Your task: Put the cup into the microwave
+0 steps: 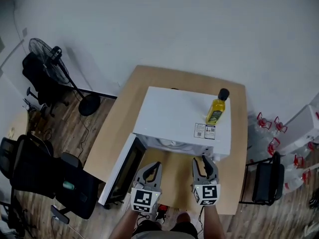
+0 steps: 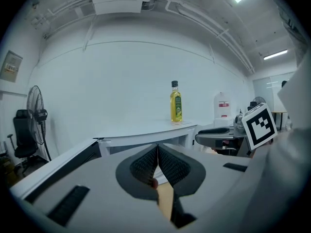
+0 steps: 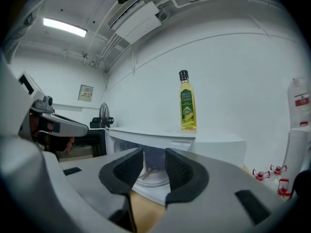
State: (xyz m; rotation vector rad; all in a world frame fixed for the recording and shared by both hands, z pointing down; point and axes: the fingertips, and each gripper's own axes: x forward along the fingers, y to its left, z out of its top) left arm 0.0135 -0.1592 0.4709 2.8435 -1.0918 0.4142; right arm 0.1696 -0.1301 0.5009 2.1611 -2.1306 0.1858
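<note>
The wooden table (image 1: pixel 237 133) fills the middle of the head view, with the white microwave (image 1: pixel 174 111) standing on it. Its door (image 1: pixel 121 171) is swung wide open, hanging out toward 7 o'clock from the body, and the cavity mouth faces us at 6 o'clock.

Just in front of that mouth we hold both grippers side by side above the bare tabletop. The left gripper (image 1: pixel 153 166) sits at about 7 o'clock from the cavity. In its own view its jaws are pressed together at the tips, with nothing caught between them (image 2: pixel 158 152). The right gripper (image 1: pixel 204 162) sits at about 5 o'clock. Its jaws stand moderately apart and empty (image 3: pixel 154 154), and through the gap we see straight into the cavity to the glass turntable (image 3: pixel 146 178).

On the microwave's top, toward 2 o'clock, a yellow oil bottle (image 1: pixel 217 108) with a dark cap stands upright.

We cannot pick out the cup for certain. A small pale shape (image 3: pixel 151 169) on the turntable may be it, and neither gripper carries it.
</note>
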